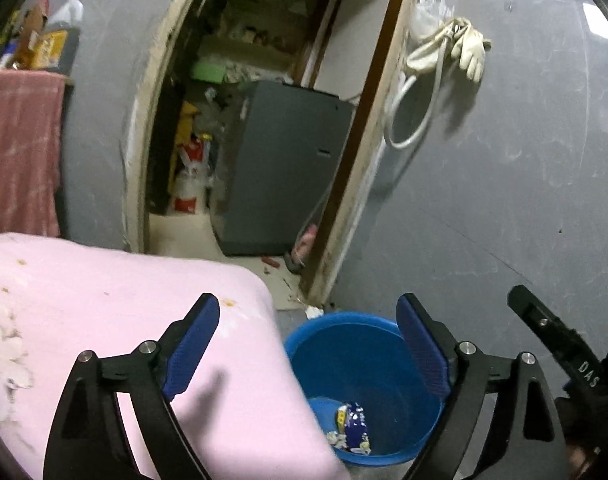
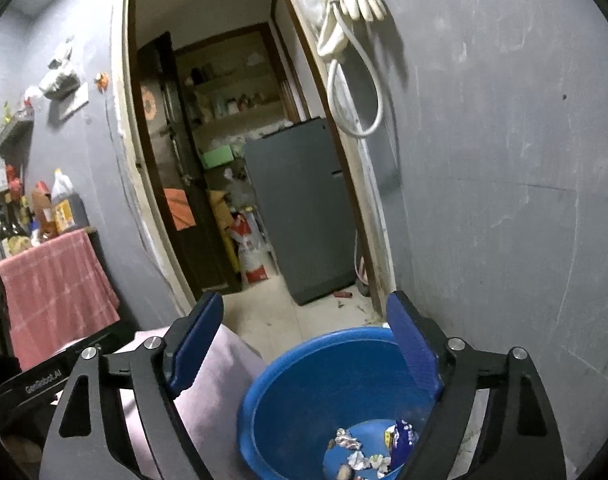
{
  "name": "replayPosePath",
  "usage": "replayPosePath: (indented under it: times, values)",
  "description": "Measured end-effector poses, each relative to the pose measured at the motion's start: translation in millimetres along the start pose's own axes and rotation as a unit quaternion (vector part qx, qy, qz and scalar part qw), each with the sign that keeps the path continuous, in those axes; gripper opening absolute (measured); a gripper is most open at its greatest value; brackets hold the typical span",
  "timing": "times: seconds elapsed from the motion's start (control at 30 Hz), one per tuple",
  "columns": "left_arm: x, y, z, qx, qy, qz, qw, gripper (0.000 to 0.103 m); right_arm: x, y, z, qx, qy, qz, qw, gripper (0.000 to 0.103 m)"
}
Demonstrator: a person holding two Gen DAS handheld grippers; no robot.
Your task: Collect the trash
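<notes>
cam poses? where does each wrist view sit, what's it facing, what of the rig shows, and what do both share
Left wrist: on the left gripper, jaws open and empty, above the pink bedding, facing the doorway; the right gripper's finger shows at the right edge.
Right wrist: on the right gripper, open and empty, above the blue bucket, facing the same doorway.
Shared: bucket with wrappers, grey fridge, hanging glove.

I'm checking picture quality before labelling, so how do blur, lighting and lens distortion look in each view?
Left wrist view: motion blur softens the grey cabinet in the doorway; the door frame bows strongly. Right wrist view: sharper; the white rubber glove casts a hard shadow on the grey wall; crumpled wrappers in the round blue plastic bucket stay readable.
</notes>
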State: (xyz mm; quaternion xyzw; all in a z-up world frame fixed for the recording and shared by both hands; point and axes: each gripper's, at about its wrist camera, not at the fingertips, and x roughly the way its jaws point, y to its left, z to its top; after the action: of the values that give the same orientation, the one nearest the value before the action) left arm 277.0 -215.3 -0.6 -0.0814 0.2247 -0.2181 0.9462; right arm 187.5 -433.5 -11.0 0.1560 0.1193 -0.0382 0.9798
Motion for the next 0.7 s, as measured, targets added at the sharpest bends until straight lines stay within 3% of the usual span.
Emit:
replayPosePath:
  times: [0.07, 0.13, 0.43, 0.7]
  values:
    - [-15, 2, 2, 0.008, -0.012, 0.016, 0.9998, 0.1, -9, 4, 1, -0.002, -0.005, 0.002, 1.0, 0.095]
    - [-29, 3, 3, 0.015, -0.027, 0.017, 0.9994, 0.1, -19, 9, 2, -0.007, -0.011, 0.005, 1.0, 0.103]
    - [-85, 4, -8, 0.029, -0.045, 0.012, 0.9985, 0.101, -68, 45, -2, -0.06, -0.027, 0.007, 0.998, 0.103]
    - [-134, 8, -31, 0.048, -0.057, 0.029, 0.9967, 0.101, -108, 66, -15, -0.085, -0.04, 0.009, 0.996, 0.103]
